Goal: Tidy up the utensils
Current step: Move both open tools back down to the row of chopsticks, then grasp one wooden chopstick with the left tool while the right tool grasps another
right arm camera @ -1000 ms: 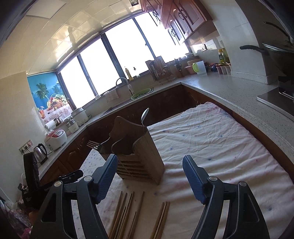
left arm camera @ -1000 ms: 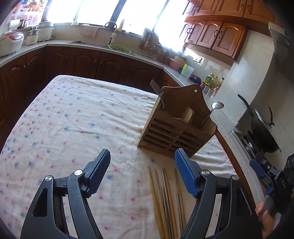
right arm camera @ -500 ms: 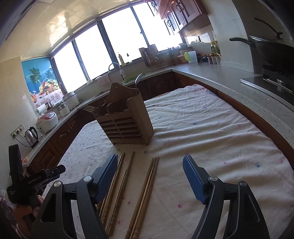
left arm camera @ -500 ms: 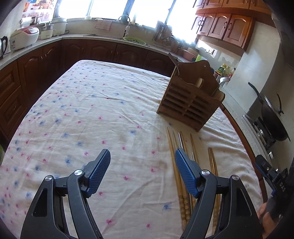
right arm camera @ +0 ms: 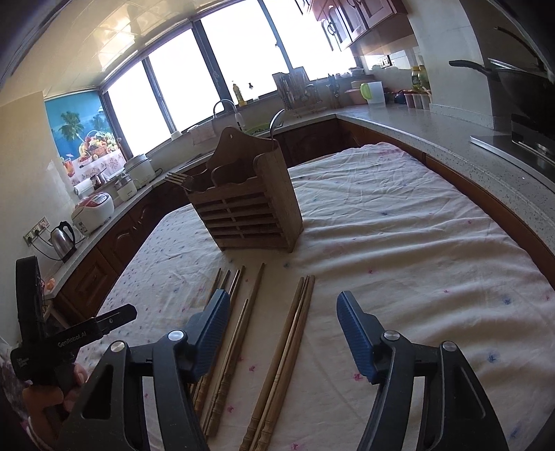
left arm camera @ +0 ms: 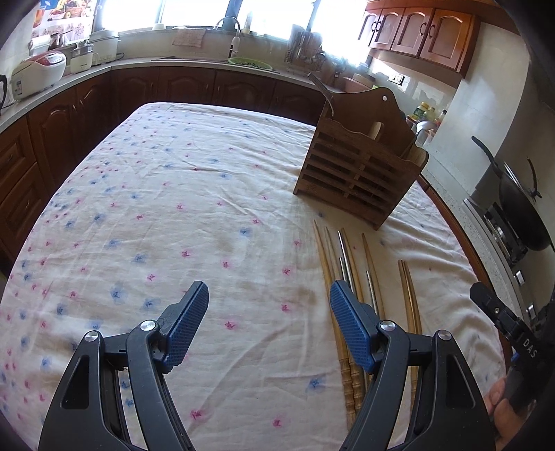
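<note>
Both grippers dropped toward the chopsticks [right arm camera: 277,354], jaws apart; only the right view shows a fork [right arm camera: 178,180].

Cloth: white with pink and blue flower print [left arm camera: 166,208], wrinkled, spread over the table
Counter: pale speckled stone [right arm camera: 433,138], wrapping round above dark wooden cabinets [left arm camera: 194,86]
Sink side: curved tap [left arm camera: 230,26], green bowl [left arm camera: 249,63] beside it
Appliances: white rice cooker with red top [left arm camera: 38,73]; steel kettle [right arm camera: 64,241]
Stove side: black wok [left arm camera: 520,208] on the hob
Wall: tropical fruit poster [right arm camera: 83,138] left of the bright windows [right arm camera: 194,79]
</note>
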Motion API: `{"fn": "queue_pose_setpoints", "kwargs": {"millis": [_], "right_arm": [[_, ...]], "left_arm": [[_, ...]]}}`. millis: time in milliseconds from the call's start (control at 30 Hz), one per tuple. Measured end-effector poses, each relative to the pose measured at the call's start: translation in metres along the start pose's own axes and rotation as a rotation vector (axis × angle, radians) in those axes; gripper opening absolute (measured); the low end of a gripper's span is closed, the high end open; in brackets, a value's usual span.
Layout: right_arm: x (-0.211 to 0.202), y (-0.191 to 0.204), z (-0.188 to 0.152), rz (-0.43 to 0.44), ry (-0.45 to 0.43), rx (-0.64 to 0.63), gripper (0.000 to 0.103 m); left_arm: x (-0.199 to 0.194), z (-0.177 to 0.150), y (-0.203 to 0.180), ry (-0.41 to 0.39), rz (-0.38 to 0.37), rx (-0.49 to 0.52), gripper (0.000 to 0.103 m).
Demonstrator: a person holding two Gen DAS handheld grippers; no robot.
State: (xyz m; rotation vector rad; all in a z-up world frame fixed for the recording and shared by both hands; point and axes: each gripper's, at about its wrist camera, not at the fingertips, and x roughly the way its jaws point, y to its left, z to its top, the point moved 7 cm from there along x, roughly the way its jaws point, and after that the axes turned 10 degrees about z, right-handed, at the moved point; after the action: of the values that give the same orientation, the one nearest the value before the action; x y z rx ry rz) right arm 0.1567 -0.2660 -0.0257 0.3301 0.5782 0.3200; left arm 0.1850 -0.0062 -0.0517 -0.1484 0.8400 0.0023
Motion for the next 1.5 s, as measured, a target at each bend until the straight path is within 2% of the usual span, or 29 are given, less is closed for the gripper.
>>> {"fn": "queue_pose_setpoints", "kwargs": {"millis": [133,200,267,400,633,833,1100,1167,1233,1367,1500], "right_arm": [[0.013,-0.004,-0.004,0.003,0.045,0.018,0.044],[0.020,-0.005,-0.006,0.008,0.072,0.025,0.033],[0.029,-0.005,-0.007,0.022,0.098,0.030,0.026],[0.050,-0.004,-0.010,0.037,0.160,0.041,0.019],[0.089,-0.013,-0.017,0.008,0.284,0.054,0.015],[0.103,-0.021,-0.016,-0.007,0.313,0.059,0.011],[0.118,-0.020,-0.009,-0.025,0.328,0.012,0.009],[0.122,-0.018,-0.008,-0.031,0.329,-0.009,0.009],[0.122,-0.018,-0.009,-0.032,0.319,-0.018,0.009],[0.122,-0.016,-0.008,-0.041,0.307,-0.027,0.007],[0.107,-0.011,-0.004,0.008,0.268,0.021,0.006]], "left_arm": [[0.013,0.000,-0.004,0.042,-0.009,-0.004,0.074],[0.021,0.002,-0.008,0.063,-0.008,0.006,0.072],[0.027,0.005,-0.015,0.080,-0.015,0.023,0.065],[0.043,0.016,-0.030,0.116,-0.032,0.067,0.057],[0.074,0.029,-0.056,0.165,-0.037,0.149,0.044],[0.102,0.029,-0.069,0.217,-0.025,0.207,0.027],[0.104,0.028,-0.082,0.177,-0.002,0.295,0.025],[0.104,0.026,-0.085,0.161,0.006,0.320,0.015],[0.103,0.024,-0.086,0.157,-0.002,0.321,0.009],[0.100,0.025,-0.077,0.186,-0.060,0.263,0.006],[0.077,0.024,-0.062,0.168,-0.097,0.211,0.005]]}}
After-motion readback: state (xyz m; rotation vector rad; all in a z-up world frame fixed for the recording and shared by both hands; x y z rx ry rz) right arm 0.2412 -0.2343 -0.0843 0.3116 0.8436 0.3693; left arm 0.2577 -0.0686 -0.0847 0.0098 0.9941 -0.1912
